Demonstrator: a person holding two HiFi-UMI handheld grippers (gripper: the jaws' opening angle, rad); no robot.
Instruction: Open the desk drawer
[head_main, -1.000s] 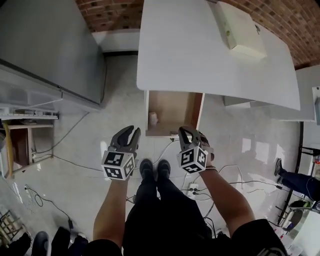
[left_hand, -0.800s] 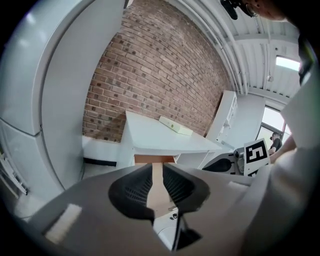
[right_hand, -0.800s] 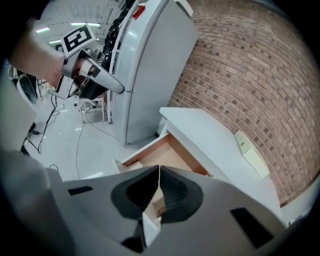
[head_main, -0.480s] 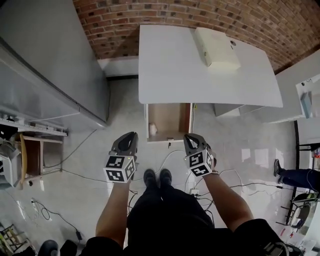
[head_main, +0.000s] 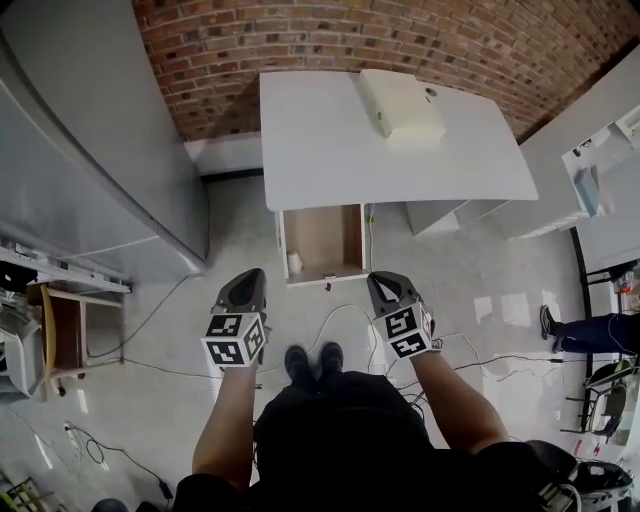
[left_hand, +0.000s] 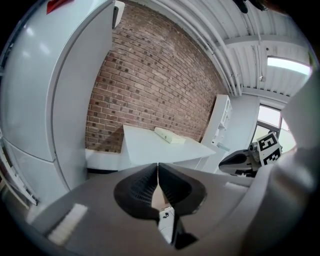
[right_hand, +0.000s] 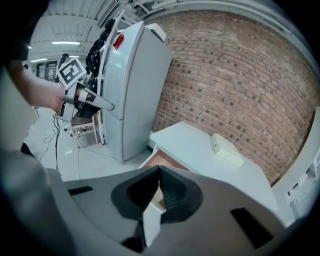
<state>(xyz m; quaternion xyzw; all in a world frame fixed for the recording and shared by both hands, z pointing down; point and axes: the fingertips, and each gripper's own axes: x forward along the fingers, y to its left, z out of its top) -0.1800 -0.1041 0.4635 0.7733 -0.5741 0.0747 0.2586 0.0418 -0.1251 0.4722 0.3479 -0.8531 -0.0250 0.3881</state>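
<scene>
The white desk (head_main: 330, 140) stands against the brick wall, and its drawer (head_main: 322, 240) is pulled out, showing a wooden inside with a small white thing (head_main: 294, 262) at its left front. Both grippers hang in the air short of the drawer front, touching nothing. My left gripper (head_main: 247, 285) has just been closing; its jaws now meet with nothing between them. My right gripper (head_main: 385, 287) is shut and empty too. In the left gripper view the jaw tips (left_hand: 158, 167) point at the desk (left_hand: 150, 142). The right gripper view looks past its tips (right_hand: 159, 172) to the open drawer (right_hand: 160, 161).
A cream box (head_main: 400, 105) lies on the desk's far right. A tall grey fridge (head_main: 90, 150) fills the left side. White cabinets (head_main: 560, 190) stand at the right. Cables (head_main: 340, 315) run over the pale floor near my shoes (head_main: 308, 362). A wooden stool (head_main: 60, 330) is at far left.
Both grippers have lifted up and away from the drawer front. The left jaws, open a second ago, have come together. The drawer stays pulled out.
</scene>
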